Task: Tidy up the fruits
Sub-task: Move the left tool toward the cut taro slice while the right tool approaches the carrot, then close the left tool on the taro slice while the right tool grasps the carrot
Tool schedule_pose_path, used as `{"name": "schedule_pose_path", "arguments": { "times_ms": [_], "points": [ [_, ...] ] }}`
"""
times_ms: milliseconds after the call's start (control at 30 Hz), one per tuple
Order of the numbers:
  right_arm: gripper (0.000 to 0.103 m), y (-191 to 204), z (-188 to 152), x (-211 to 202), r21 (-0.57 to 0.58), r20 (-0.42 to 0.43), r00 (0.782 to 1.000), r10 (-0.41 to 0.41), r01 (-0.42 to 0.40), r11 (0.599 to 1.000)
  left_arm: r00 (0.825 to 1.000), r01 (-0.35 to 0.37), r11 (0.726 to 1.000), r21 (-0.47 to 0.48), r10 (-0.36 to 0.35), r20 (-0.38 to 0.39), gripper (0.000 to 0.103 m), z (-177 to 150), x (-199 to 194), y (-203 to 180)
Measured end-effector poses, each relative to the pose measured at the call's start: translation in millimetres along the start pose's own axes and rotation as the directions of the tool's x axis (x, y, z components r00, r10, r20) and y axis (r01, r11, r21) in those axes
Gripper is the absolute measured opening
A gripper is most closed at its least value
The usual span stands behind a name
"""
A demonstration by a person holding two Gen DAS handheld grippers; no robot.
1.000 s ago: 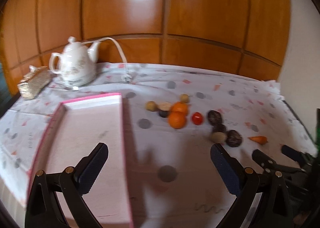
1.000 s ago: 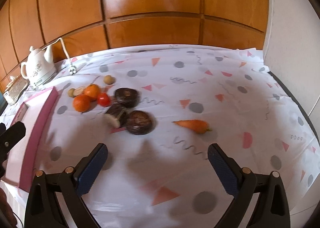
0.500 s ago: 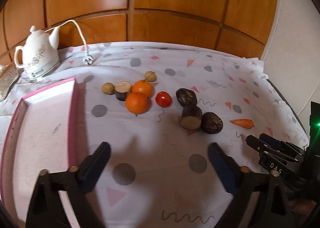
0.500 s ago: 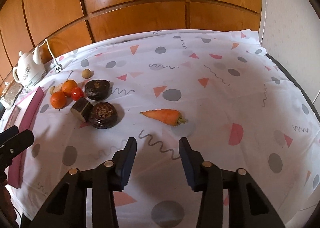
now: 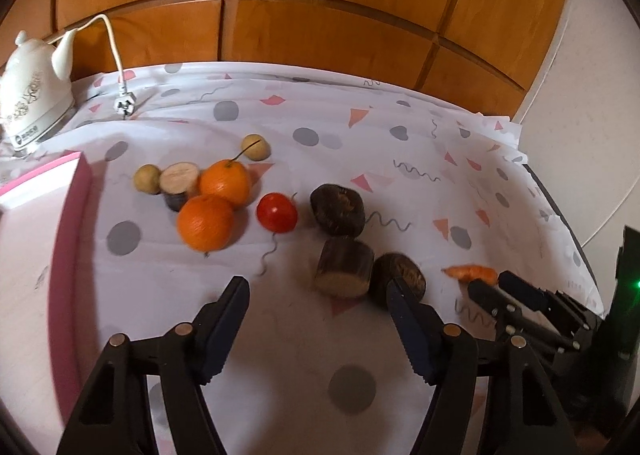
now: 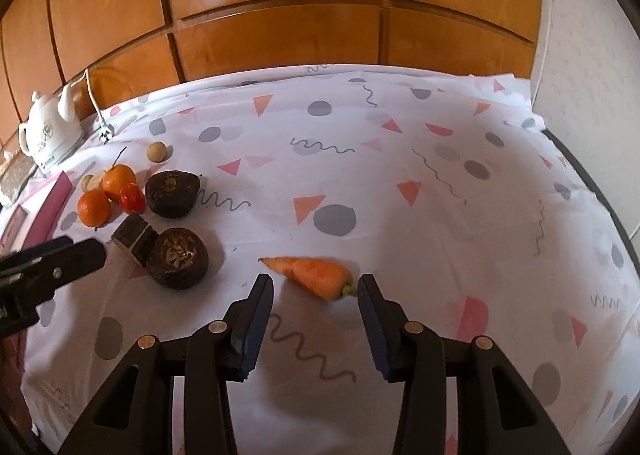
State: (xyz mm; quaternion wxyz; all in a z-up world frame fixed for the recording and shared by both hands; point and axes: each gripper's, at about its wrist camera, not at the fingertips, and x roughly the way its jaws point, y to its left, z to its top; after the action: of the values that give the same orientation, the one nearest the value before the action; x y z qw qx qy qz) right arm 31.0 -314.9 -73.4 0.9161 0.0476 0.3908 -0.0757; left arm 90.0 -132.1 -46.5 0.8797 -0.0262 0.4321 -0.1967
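A surface (image 6: 400, 159) covered by a white cloth printed with triangles, dots and squiggles is seen from both wrist views, with wooden panelling behind it.

The left gripper (image 5: 316, 295) is held over the cloth with its jaws apart; they have just been closing, and nothing is between them. Just beyond its tips lie a cut dark root piece (image 5: 344, 271) and a dark round fruit (image 5: 400, 275), touching each other, with a second dark fruit (image 5: 338, 209) behind them. Further left a tomato (image 5: 277, 212) is seen, then two oranges (image 5: 206, 221) touching one another, a pale cut slice (image 5: 179, 179), and two small tan fruits (image 5: 146, 178) (one beside the slice, the other set apart behind the oranges). A pink-rimmed tray (image 5: 76, 215) lies at the left edge, with a white kettle (image 5: 34, 95) and its cord and plug at the back.

The right gripper (image 6: 316, 287) is held low over the cloth with its jaws narrowed but not closed, having just been closing. A carrot (image 6: 316, 275) lies just ahead of the tips, its stem end close to the right finger; the pads are not pressed on it. The carrot is well apart from the other produce.
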Motion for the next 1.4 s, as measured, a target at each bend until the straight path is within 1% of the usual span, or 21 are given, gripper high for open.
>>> {"name": "schedule_pose_path", "arguments": {
  "times_ms": [167, 267, 333, 367, 400, 433, 500, 567, 633, 700, 833, 933, 1067, 1100, 1133, 1167, 1267, 1400],
  "points": [
    [0.045, -4, 4, 7, -0.009, 0.002, 1.000, 0.003, -0.003, 1.000, 1.000, -0.001, 1.000, -0.017, 0.001, -0.016, 0.072, 7, 18, -1],
    [0.045, -4, 5, 9, -0.026, 0.008, 1.000, 0.009, -0.009, 1.000, 1.000, 0.012, 0.999, -0.032, -0.013, -0.025, 0.071, 8, 28, 0],
    [0.045, -4, 5, 10, -0.038, 0.011, 1.000, 0.009, -0.009, 0.999, 0.998, 0.044, 0.998, -0.042, -0.046, -0.039, 0.060, 8, 34, 1],
    [0.045, -4, 5, 10, -0.043, 0.012, 1.000, 0.009, -0.008, 0.999, 0.997, 0.065, 0.997, -0.046, -0.067, -0.039, 0.048, 8, 36, 2],
    [0.045, -4, 5, 11, -0.045, 0.013, 1.000, 0.011, -0.010, 0.999, 0.996, 0.083, 0.995, -0.047, -0.085, -0.033, 0.040, 7, 35, 2],
    [0.045, -5, 5, 10, -0.037, 0.012, 1.000, 0.018, -0.017, 0.999, 0.994, 0.099, 0.994, -0.041, -0.101, -0.034, 0.039, 7, 34, 2],
    [0.045, -11, 4, 10, 0.007, -0.003, 0.998, 0.057, -0.057, 0.998, 0.994, 0.106, 0.994, -0.022, -0.106, -0.030, 0.038, 4, 30, -1],
    [0.046, -22, 1, 11, 0.087, -0.029, 0.995, 0.098, -0.095, 0.992, 0.993, 0.115, 0.993, -0.011, -0.116, -0.027, 0.038, -1, 27, -1],
    [0.046, -27, -1, 8, 0.141, -0.027, 0.991, 0.128, -0.123, 0.982, 0.992, 0.127, 0.992, -0.010, -0.127, -0.019, 0.038, -5, 21, 0],
    [0.049, -28, 0, 8, 0.168, -0.033, 0.987, 0.159, -0.152, 0.974, 0.991, 0.132, 0.991, -0.009, -0.132, -0.020, 0.037, -7, 18, 1],
    [0.049, -23, 5, 12, 0.145, -0.027, 0.990, 0.139, -0.133, 0.980, 0.992, 0.127, 0.992, 0.002, -0.127, -0.023, 0.037, -17, 9, 5],
    [0.052, -19, 9, 19, 0.101, -0.032, 0.992, 0.121, -0.117, 0.988, 0.993, 0.118, 0.993, 0.000, -0.118, -0.024, 0.037, -23, 3, 11],
    [0.053, -15, 11, 22, 0.045, -0.035, 0.994, 0.105, -0.103, 0.994, 0.995, 0.104, 0.995, 0.007, -0.104, -0.010, 0.036, -29, -5, 14],
    [0.052, -13, 11, 21, 0.035, -0.035, 0.994, 0.100, -0.099, 0.994, 0.995, 0.098, 0.995, 0.008, -0.098, -0.008, 0.036, -30, -7, 15],
    [0.041, -12, 10, 20, 0.031, -0.034, 0.994, 0.100, -0.099, 0.995, 0.995, 0.095, 0.995, 0.005, -0.095, -0.007, 0.036, -31, -8, 16],
    [0.032, -10, 8, 18, 0.021, -0.032, 0.995, 0.093, -0.092, 0.996, 0.995, 0.095, 0.995, -0.001, -0.095, -0.008, 0.036, -32, -8, 18],
    [0.024, -7, 4, 11, 0.014, -0.022, 0.996, 0.087, -0.087, 0.996, 0.995, 0.096, 0.995, -0.010, -0.096, -0.002, 0.036, -34, -13, 22],
    [0.024, 0, -1, 4, -0.001, -0.015, 0.996, 0.093, -0.093, 0.996, 0.996, 0.091, 0.996, -0.004, -0.091, 0.014, 0.036, -36, -21, 24]
  ]
}}
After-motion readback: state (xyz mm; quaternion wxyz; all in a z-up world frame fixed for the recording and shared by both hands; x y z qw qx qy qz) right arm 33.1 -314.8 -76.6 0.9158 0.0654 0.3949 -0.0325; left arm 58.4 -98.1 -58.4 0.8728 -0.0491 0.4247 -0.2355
